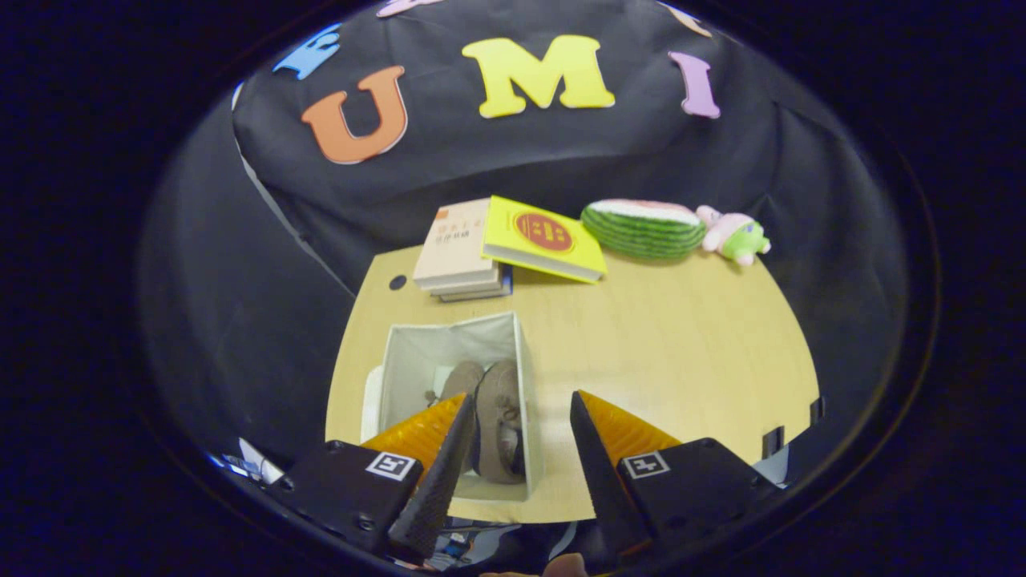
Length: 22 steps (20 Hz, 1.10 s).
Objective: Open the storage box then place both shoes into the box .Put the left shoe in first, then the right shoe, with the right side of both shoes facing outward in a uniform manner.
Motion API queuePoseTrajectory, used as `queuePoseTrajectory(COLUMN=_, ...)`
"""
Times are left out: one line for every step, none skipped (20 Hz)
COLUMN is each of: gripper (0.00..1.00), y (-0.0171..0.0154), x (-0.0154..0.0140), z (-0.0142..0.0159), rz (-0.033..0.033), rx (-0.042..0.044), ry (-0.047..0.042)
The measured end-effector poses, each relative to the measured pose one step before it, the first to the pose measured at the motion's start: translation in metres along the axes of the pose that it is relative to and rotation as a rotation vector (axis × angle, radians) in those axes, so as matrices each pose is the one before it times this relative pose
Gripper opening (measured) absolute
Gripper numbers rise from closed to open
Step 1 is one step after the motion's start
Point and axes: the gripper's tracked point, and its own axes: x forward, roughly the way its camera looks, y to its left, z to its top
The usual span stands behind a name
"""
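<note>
The gripper (519,401) hangs spread and empty above the counter (681,353). Just below its fingers, the open storage box (449,336) holds both shoes (495,417) side by side. Beyond lie stacked books (473,248) and a watermelon toy (643,228).

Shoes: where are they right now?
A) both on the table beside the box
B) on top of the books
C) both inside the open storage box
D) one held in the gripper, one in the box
C: both shoes lie side by side inside the open storage box, and the gripper is open above the box's near edge, holding nothing.
</note>
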Motion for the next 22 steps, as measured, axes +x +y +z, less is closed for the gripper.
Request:
queuePoseTrajectory(gripper=0.79, y=-0.00519, x=-0.01329, z=0.01248, rz=-0.00648, rx=-0.00298, ry=-0.05416)
queuePoseTrajectory(gripper=0.79, y=-0.00603, x=-0.01272, z=0.01290, rz=-0.00953, rx=-0.00217, ry=-0.05434)
queuePoseTrajectory(gripper=0.79, y=-0.00489, x=-0.01124, z=0.01254, rz=-0.00691, rx=0.00006, ry=-0.05467)
queuePoseTrajectory(gripper=0.84, y=-0.00582, x=-0.01264, z=0.01271, rz=-0.00829, rx=0.00055, ry=-0.05212)
queuePoseTrajectory(gripper=0.90, y=-0.00287, x=-0.01129, z=0.01292, rz=-0.00233, rx=-0.00546, ry=-0.05076)
queuePoseTrajectory(gripper=0.95, y=-0.00390, x=-0.00869, z=0.01155, rz=-0.00996, rx=-0.01249, ry=-0.04876)
queuePoseTrajectory(gripper=1.00, y=-0.00531, x=-0.01057, z=0.01087, rz=-0.01009, rx=-0.01367, ry=-0.04666)
queuePoseTrajectory(gripper=1.00, y=-0.00327, x=-0.00712, z=0.01130, rz=-0.00884, rx=-0.00817, ry=-0.04854)
queuePoseTrajectory(gripper=1.00, y=-0.00178, x=-0.00793, z=0.00924, rz=-0.00872, rx=-0.00485, ry=-0.04686)
queuePoseTrajectory(gripper=1.00, y=-0.00254, x=-0.00816, z=0.01012, rz=-0.00744, rx=0.00203, ry=-0.04174)
queuePoseTrajectory(gripper=1.00, y=-0.00080, x=-0.00653, z=0.00724, rz=-0.00192, rx=0.00243, ry=-0.04363)
queuePoseTrajectory(gripper=1.00, y=-0.00058, x=-0.00627, z=0.00869, rz=-0.00165, rx=-0.00243, ry=-0.04188)
queuePoseTrajectory(gripper=1.00, y=-0.00318, x=-0.00482, z=0.00583, rz=-0.00532, rx=-0.00863, ry=-0.03233)
queuePoseTrajectory(gripper=1.00, y=-0.00224, x=-0.00421, z=0.00480, rz=-0.00816, rx=-0.00775, ry=-0.02816)
queuePoseTrajectory(gripper=1.00, y=0.00026, x=-0.00413, z=0.00226, rz=-0.00187, rx=-0.00421, ry=-0.01492)
queuePoseTrajectory(gripper=1.00, y=0.00066, x=-0.00394, z=0.00088, rz=0.00318, rx=0.00245, ry=-0.01520)
queuePoseTrajectory(gripper=1.00, y=0.00070, x=-0.00295, z=0.00104, rz=-0.00073, rx=0.00777, ry=-0.00958)
queuePoseTrajectory(gripper=1.00, y=-0.00023, x=-0.00247, z=-0.00031, rz=0.00237, rx=0.00820, ry=-0.00621)
queuePoseTrajectory(gripper=1.00, y=0.00098, x=-0.00136, z=-0.00168, rz=0.00176, rx=0.00599, ry=-0.00141)
queuePoseTrajectory(gripper=1.00, y=-0.00090, x=-0.00108, z=-0.00084, rz=0.00065, rx=0.00675, ry=-0.00136)
queuePoseTrajectory(gripper=1.00, y=-0.00083, x=0.00044, z=-0.00118, rz=0.00054, rx=0.00528, ry=-0.00036)
queuePoseTrajectory(gripper=1.00, y=-0.00152, x=0.00003, z=-0.00078, rz=-0.00132, rx=0.00415, ry=0.00579)
